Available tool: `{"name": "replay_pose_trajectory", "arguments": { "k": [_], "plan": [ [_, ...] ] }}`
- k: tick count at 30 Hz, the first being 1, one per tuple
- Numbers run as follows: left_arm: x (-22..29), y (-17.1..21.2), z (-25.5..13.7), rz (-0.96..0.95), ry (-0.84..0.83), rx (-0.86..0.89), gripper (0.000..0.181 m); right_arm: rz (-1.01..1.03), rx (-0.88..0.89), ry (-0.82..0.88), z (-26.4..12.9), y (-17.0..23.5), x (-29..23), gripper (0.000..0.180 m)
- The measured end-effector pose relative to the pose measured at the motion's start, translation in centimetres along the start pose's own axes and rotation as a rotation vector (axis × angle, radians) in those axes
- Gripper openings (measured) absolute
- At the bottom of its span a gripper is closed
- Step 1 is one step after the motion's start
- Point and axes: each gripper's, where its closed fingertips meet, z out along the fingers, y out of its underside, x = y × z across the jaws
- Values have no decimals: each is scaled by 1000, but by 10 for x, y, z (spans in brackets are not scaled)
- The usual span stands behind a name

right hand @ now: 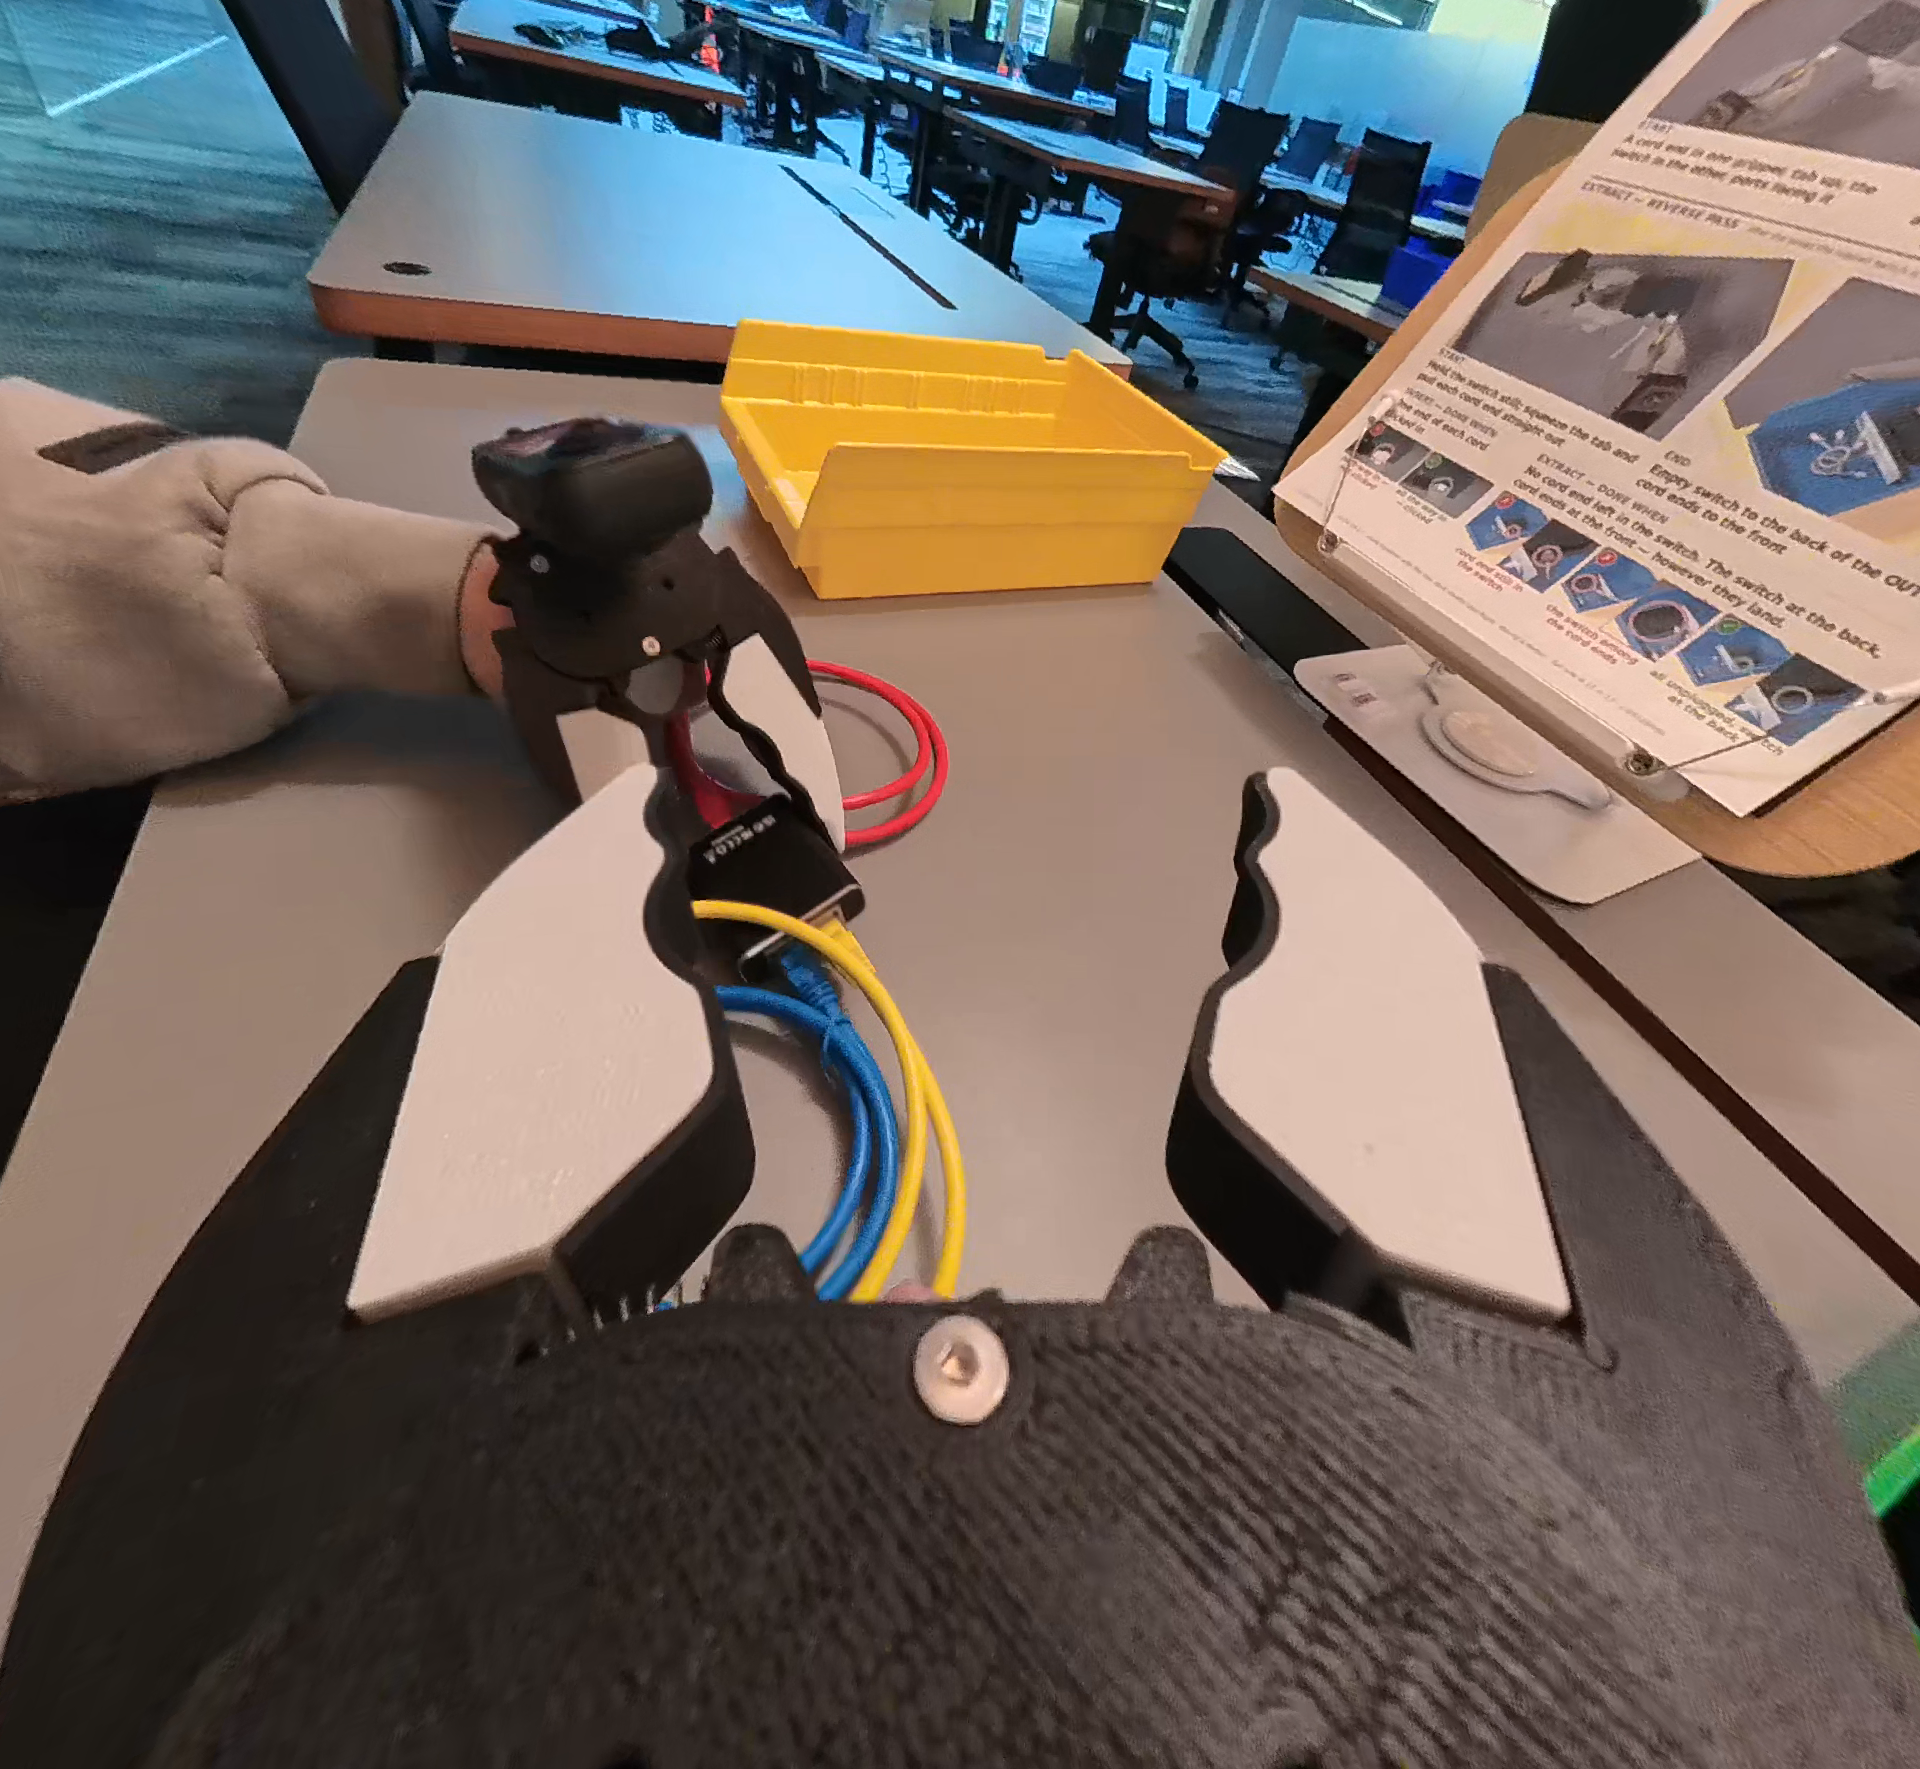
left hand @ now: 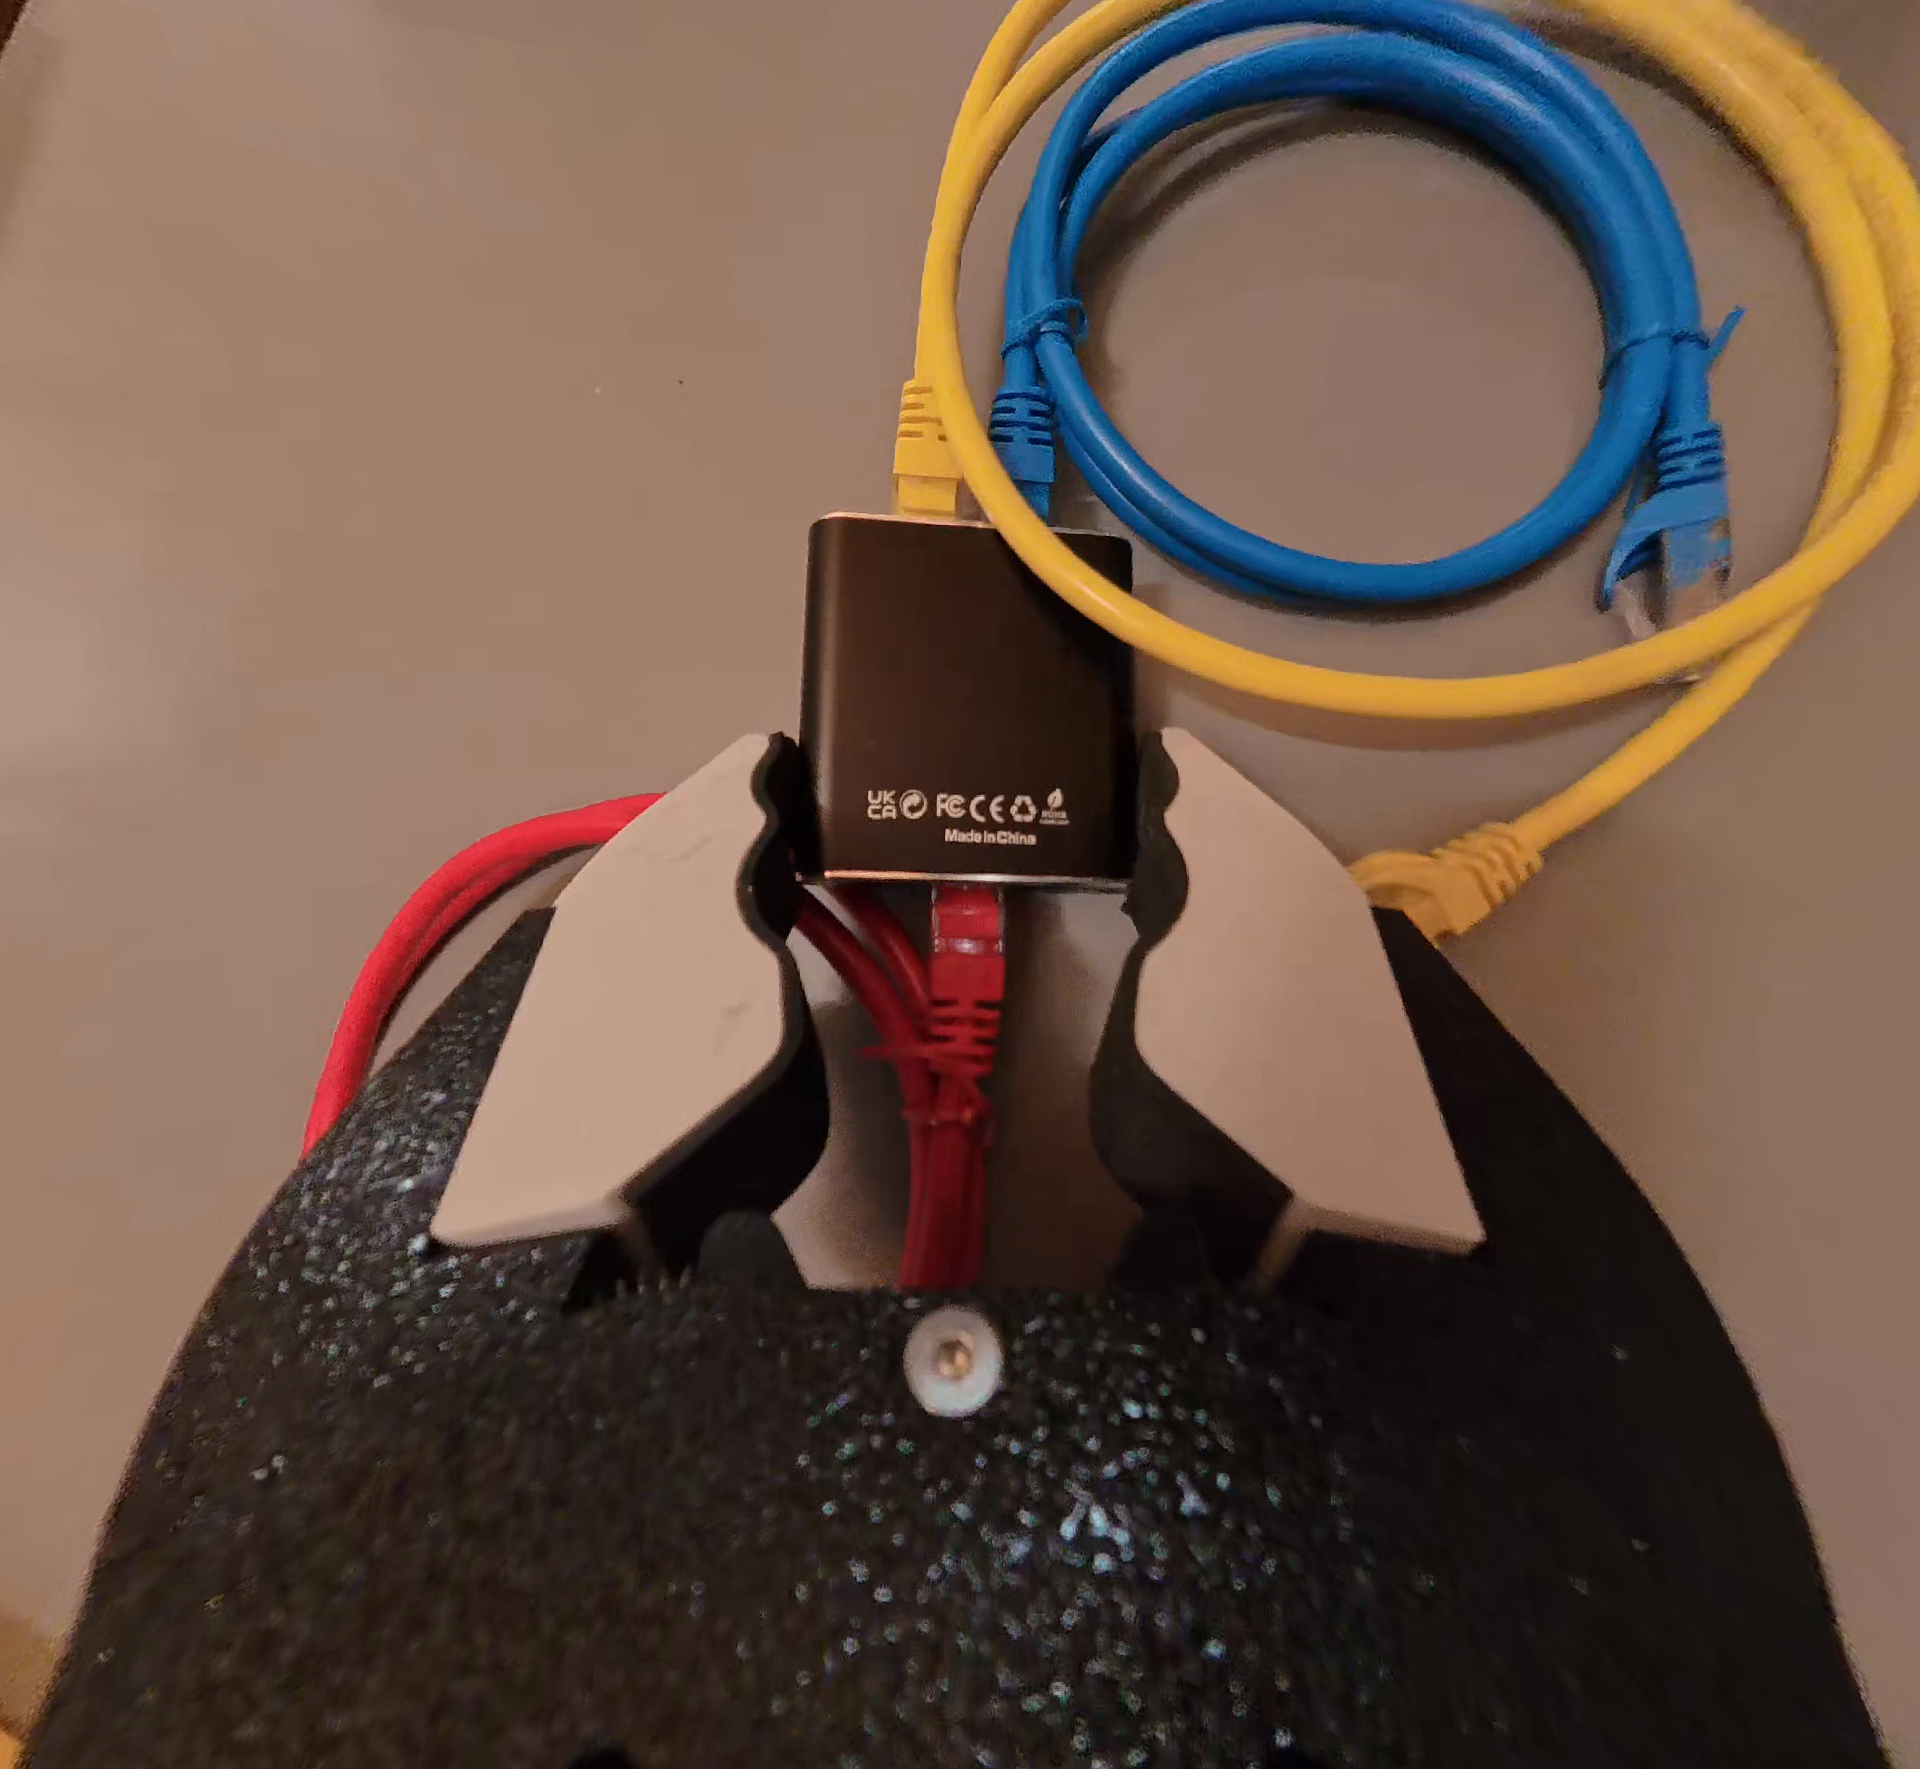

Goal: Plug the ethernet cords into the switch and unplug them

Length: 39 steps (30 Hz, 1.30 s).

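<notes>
- The left gripper is closed on the sides of the black switch, one finger pressed to each flank, holding it on the grey table.
- The right gripper stands wide open and holds nothing; the switch lies just past its left finger, near the middle of the table, not between the fingers.
- All three cords look plugged in: the red cord enters the switch's near face in the left wrist view, and the yellow cord and blue cord enter its far face side by side.
- The step in hand is probably unplugging. To do it well, keep the left grip steady, bring the open fingers over one plug boot, press the tab, and pull straight out along the port.
- The yellow and blue plugs sit close together, so closing on one may catch the other; a loop of the yellow cord also crosses the switch's far right corner.
- The latch tabs cannot be made out in either view, and how deep each plug sits is hard to judge.
- The blue cord's free end lies far right; the red coil is partly hidden behind the left gripper.
- A yellow bin sits at the table's far edge.
</notes>
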Motion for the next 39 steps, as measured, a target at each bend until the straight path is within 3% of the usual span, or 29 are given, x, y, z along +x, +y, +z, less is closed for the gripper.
{"name": "replay_pose_trajectory", "arguments": {
  "k": [6, 11, 14, 18, 23, 35, 39],
  "plan": [
    [10, -28, -45, 102, 139, 85, 62, -42, 27, 0, -12, -2, 8, 90],
    [15, -54, -88, 261, 169, 98, 61, 18, 30, -165, -12, -8, -15, 86],
    [20, -73, -109, 345, 164, 122, 61, 73, 28, -285, -2, -19, -38, 62],
    [29, -92, -130, 411, 176, 172, 62, 221, 0, -417, 13, -25, -61, 45],
    [32, -93, -138, 432, 187, 170, 62, 514, -24, -602, 21, -25, -75, 47],
    [35, -88, -131, 533, 96, 121, 62, 756, -105, -736, 20, -13, -89, 41],
    [33, -84, -129, 556, 73, 81, 62, 868, -164, -825, 15, -12, -93, 51]
  ]
}}
